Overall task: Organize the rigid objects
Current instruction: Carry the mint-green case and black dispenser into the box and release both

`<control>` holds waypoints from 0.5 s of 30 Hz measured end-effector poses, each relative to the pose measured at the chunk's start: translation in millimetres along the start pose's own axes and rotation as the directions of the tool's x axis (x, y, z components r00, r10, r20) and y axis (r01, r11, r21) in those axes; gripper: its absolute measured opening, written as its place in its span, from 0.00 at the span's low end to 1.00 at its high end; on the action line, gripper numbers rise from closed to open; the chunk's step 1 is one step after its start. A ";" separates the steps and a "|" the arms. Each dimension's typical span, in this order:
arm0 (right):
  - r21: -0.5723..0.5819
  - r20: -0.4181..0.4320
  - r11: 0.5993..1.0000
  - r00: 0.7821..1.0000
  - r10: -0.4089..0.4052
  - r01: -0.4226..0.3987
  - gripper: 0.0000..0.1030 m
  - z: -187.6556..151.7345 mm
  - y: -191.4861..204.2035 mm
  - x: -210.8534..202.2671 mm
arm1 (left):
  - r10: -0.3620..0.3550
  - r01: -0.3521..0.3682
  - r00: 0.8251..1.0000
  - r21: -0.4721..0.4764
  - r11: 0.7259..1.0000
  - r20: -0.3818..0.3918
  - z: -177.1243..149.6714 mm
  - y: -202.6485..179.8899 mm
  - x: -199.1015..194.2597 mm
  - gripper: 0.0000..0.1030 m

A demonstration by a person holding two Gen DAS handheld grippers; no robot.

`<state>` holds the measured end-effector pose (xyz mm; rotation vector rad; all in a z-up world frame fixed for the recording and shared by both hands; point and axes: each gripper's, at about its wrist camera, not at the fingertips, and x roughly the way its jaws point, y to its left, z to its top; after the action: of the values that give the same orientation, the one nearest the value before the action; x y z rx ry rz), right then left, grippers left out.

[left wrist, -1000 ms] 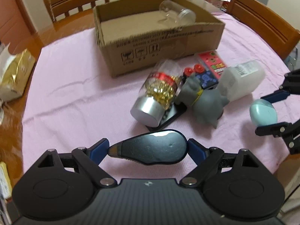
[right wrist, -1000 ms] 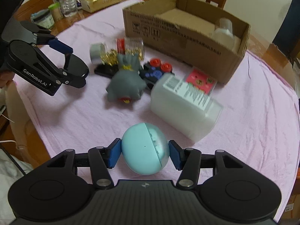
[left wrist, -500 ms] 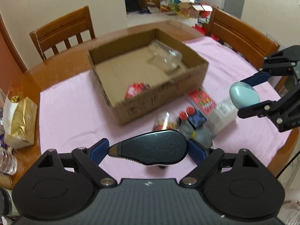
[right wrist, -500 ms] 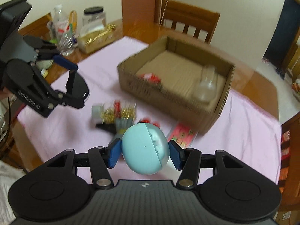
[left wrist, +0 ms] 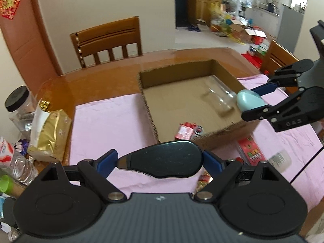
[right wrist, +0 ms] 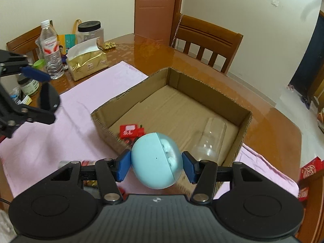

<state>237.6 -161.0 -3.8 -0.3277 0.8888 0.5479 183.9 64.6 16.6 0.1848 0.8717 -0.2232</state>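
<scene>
the left claw (left wrist: 160, 162) is clamped on a flat black oval thing (left wrist: 162, 160). the right claw (right wrist: 156, 165) is clamped on a round light blue plastic ball (right wrist: 155, 161). just past both claws sits an open brown cardboard box (right wrist: 245, 121) with a clear glass jar (right wrist: 210, 137) lying inside.

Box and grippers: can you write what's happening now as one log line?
left gripper: shut on black case | right gripper: shut on blue ball | box: holds glass jar, red packet

jar (right wrist: 210, 139) in box (right wrist: 246, 121) (on table (right wrist: 269, 141)) — chair (right wrist: 206, 38) behind
</scene>
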 end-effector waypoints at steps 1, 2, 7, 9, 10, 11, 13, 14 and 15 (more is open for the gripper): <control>0.003 -0.001 1.000 1.000 0.004 -0.004 0.58 2.5 -3.4 5.3 | 0.011 -0.011 1.000 -0.006 1.000 0.000 1.6 0.5 0.6 0.86; 0.006 -0.004 1.000 1.000 0.006 -0.006 0.58 3.6 -5.5 10.5 | 0.020 -0.020 1.000 -0.010 1.000 0.002 3.5 0.9 1.0 0.86; 0.008 -0.008 1.000 1.000 0.024 -0.024 0.58 11.3 -14.3 31.7 | 0.050 -0.049 0.999 -0.033 0.998 0.015 11.3 2.9 3.0 0.86; 0.011 -0.003 0.999 0.999 0.037 -0.037 0.61 15.0 -15.3 36.1 | 0.055 -0.054 0.998 -0.039 0.998 0.019 13.9 2.8 3.9 0.86; 0.015 0.001 0.999 0.999 0.045 -0.045 0.71 16.4 -15.9 36.5 | 0.057 -0.056 0.998 -0.040 0.998 0.022 15.4 2.5 4.2 0.86; 0.017 0.009 0.999 0.999 0.047 -0.047 0.77 17.3 -15.8 35.8 | 0.058 -0.057 0.998 -0.040 0.998 0.025 17.1 1.9 5.1 0.86; 0.015 0.032 0.999 0.999 0.040 -0.041 0.93 17.6 -14.5 33.1 | 0.061 -0.059 0.998 -0.038 0.998 0.031 19.9 0.9 6.5 0.86; 0.016 0.034 0.999 0.999 0.040 -0.041 0.95 18.0 -14.3 32.4 | 0.061 -0.060 0.998 -0.038 0.997 0.032 21.6 0.6 7.5 0.86; 0.019 0.033 0.999 0.999 0.039 -0.039 0.96 17.7 -14.1 31.2 | 0.062 -0.060 0.998 -0.039 0.997 0.034 23.5 0.6 8.7 0.86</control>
<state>272.8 -154.2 -17.6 -0.2829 0.8697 0.5786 206.7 58.3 24.8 0.1713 0.8337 -0.1526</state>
